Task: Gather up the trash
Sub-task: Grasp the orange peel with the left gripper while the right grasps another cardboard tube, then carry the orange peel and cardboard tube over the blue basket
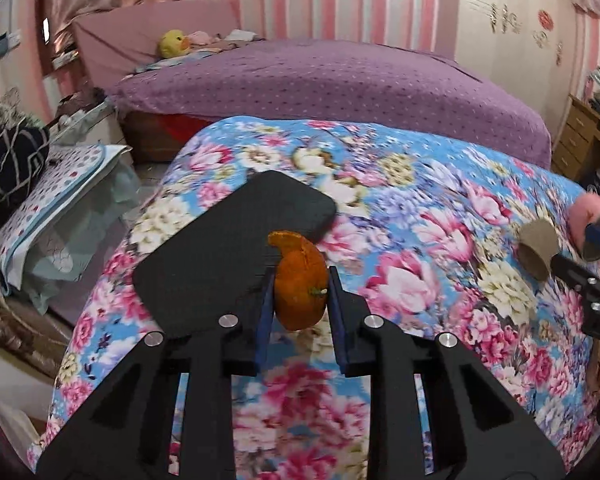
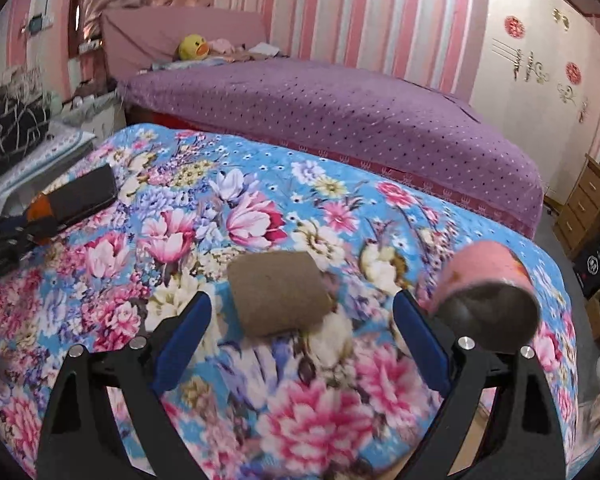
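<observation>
On the quilt [image 2: 284, 200]: tray [image 2: 84, 196] far left, cardboard tube [image 2: 278, 294] centre — can [image 2: 488, 296] right.

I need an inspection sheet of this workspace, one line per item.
Surface: flowered cloth over a table.
Job's things: orange peel, flattened cardboard tube, pink roll.
Clutter: black tray.
Grippers: left gripper shut on the peel; right gripper open, the cardboard tube just ahead between its fingers.
Cables: nothing seen.
Surroundings: purple bed, yellow duck toy, wooden drawers.
</observation>
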Demonstrator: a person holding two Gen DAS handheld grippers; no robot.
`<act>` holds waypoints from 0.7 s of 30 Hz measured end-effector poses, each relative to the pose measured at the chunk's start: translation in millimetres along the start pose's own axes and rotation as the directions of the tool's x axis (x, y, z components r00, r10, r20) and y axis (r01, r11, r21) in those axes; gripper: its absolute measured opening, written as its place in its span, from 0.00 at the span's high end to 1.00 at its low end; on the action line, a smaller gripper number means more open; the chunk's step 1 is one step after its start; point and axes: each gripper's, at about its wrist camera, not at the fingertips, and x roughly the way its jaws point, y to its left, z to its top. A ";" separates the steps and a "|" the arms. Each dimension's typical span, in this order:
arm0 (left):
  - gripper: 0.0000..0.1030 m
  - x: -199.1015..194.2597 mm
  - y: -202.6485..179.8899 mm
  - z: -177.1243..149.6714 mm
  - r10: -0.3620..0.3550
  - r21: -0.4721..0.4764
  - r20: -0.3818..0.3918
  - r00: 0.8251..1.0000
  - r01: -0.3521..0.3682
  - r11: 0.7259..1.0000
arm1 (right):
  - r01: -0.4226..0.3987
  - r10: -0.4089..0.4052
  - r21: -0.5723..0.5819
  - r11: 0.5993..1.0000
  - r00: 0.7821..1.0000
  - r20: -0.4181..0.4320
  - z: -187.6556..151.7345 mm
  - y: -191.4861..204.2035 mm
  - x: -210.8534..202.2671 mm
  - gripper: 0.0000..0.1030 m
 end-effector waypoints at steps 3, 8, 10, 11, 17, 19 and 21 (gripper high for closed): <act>0.77 -3.1 6.5 1.1 0.004 -0.027 0.009 1.000 -0.004 1.000 | -0.040 0.039 0.001 0.999 0.998 -0.048 5.2 3.9 13.5 0.19; 0.77 -9.0 5.0 1.9 0.034 -0.015 0.026 0.999 -0.033 0.999 | -0.061 0.058 -0.021 0.998 0.991 -0.121 6.1 13.6 34.2 0.38; 0.77 -12.4 3.4 2.0 0.032 -0.014 0.031 0.999 -0.031 0.999 | -0.061 0.058 -0.019 0.998 0.991 -0.117 5.3 14.3 34.6 0.42; 0.77 -13.9 2.2 1.8 0.033 -0.011 0.033 0.999 -0.033 0.999 | -0.066 0.064 -0.016 0.998 0.992 -0.109 5.0 13.8 33.1 0.44; 0.77 -26.6 -3.6 0.1 0.030 -0.002 0.051 0.998 -0.030 1.000 | -0.035 0.033 -0.036 0.999 0.999 -0.035 2.0 8.7 4.1 0.46; 0.77 -31.6 -5.2 -0.7 0.021 -0.008 0.056 0.998 -0.020 1.000 | -0.031 0.031 -0.029 0.999 0.999 -0.016 1.7 3.2 -9.4 0.46; 0.77 -38.1 -7.8 -2.0 0.010 -0.012 0.063 0.998 -0.009 1.000 | -0.018 0.018 -0.029 0.999 1.000 0.008 0.8 -2.7 -24.8 0.46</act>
